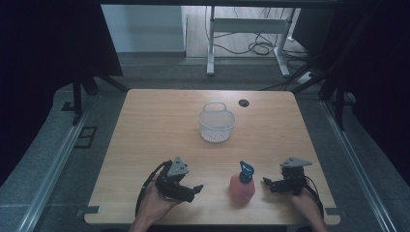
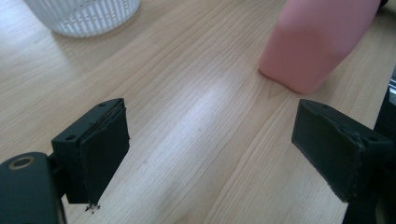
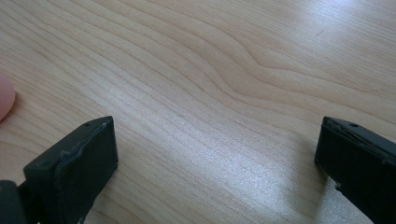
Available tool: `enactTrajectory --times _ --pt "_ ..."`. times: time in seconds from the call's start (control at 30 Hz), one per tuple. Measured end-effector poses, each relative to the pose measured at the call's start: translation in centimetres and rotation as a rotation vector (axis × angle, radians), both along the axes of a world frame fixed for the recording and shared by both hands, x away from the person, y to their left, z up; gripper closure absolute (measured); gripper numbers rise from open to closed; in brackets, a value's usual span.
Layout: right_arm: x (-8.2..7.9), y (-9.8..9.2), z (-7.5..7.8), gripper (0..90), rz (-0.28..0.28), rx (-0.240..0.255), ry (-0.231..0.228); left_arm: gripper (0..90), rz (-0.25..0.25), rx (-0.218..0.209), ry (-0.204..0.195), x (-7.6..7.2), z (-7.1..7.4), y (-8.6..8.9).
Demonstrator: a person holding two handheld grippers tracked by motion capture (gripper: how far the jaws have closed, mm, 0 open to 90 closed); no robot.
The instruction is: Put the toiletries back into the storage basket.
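Observation:
A pink spray bottle (image 1: 241, 187) with a blue trigger head (image 1: 246, 171) stands upright near the table's front edge. My left gripper (image 1: 192, 189) rests to its left, open, jaws pointing toward the bottle. In the left gripper view the bottle's pink body (image 2: 317, 39) is ahead and to the right, apart from the open gripper (image 2: 224, 154). My right gripper (image 1: 267, 183) sits just right of the bottle, open. The right gripper view has the gripper (image 3: 217, 163) open over bare wood, with a sliver of the pink bottle (image 3: 5, 97) at the left edge.
A white mesh basket (image 1: 216, 121) with a handle stands mid-table, beyond the bottle; its ribbed wall (image 2: 84, 16) appears in the left gripper view. A dark cable hole (image 1: 243, 102) lies near the far edge. Black curtains flank the wooden table (image 1: 159, 125).

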State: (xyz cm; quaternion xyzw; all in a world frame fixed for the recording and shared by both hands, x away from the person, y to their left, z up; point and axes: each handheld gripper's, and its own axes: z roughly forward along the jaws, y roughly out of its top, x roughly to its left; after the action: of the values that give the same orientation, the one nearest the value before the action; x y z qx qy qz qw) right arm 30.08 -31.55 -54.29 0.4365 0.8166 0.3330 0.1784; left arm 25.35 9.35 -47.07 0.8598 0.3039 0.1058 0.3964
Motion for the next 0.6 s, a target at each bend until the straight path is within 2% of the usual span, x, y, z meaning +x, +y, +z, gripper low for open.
enactTrajectory --times 0.33,0.6 --pt "0.0 0.0 0.0 0.0 0.0 0.0 0.0 11.3 -0.031 0.0 -0.015 0.2 1.1 -1.7" --pt "0.0 0.0 0.0 0.0 0.0 0.0 0.0 11.4 -0.041 -0.009 -0.015 0.4 1.4 -2.4"
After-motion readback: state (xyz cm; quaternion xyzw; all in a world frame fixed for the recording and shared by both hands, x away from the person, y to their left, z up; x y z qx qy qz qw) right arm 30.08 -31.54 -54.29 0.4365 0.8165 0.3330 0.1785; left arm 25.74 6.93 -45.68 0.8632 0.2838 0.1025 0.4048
